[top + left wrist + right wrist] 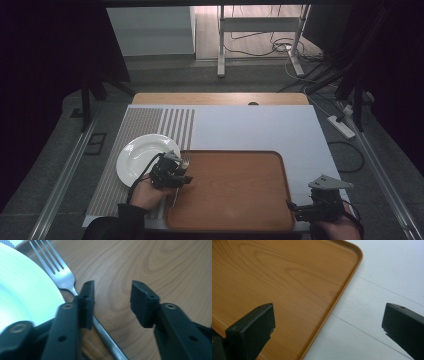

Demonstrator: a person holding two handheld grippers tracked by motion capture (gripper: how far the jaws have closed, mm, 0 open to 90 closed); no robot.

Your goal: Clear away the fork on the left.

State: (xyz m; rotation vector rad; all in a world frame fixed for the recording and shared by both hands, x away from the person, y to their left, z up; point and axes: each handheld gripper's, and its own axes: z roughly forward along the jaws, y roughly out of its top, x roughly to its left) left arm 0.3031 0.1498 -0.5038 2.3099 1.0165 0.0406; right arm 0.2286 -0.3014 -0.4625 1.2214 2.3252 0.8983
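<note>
So the room was dim, dark curtains on both sides, grey floor past the table with a white metal stand [260,37] and a tangle of cables [300,55] way behind the tray. A white power strip [341,126] lay on the floor off the tray's far right side.

The table [260,127] had a white top with a wooden strip along its far edge, and a patch of grey stripes [150,125] to the far left of the tray. The wooden tray [235,187] sat at the near edge, brown grain, rounded corners, raised rim.

A white plate [137,157] sat just off the tray's left side, over the striped patch. A metal fork [62,277] lay right beside the plate at the tray's left edge, tines pointing away from the person, handle running back under the left gripper.

Left gripper [172,170] hovered over the tray's left edge, jaws spread, and the fork handle passed by one jaw, not pinched. Right gripper [320,207] was at the tray's near right corner, jaws wide apart, one over the tray wood and one over the white top, nothing between them.
</note>
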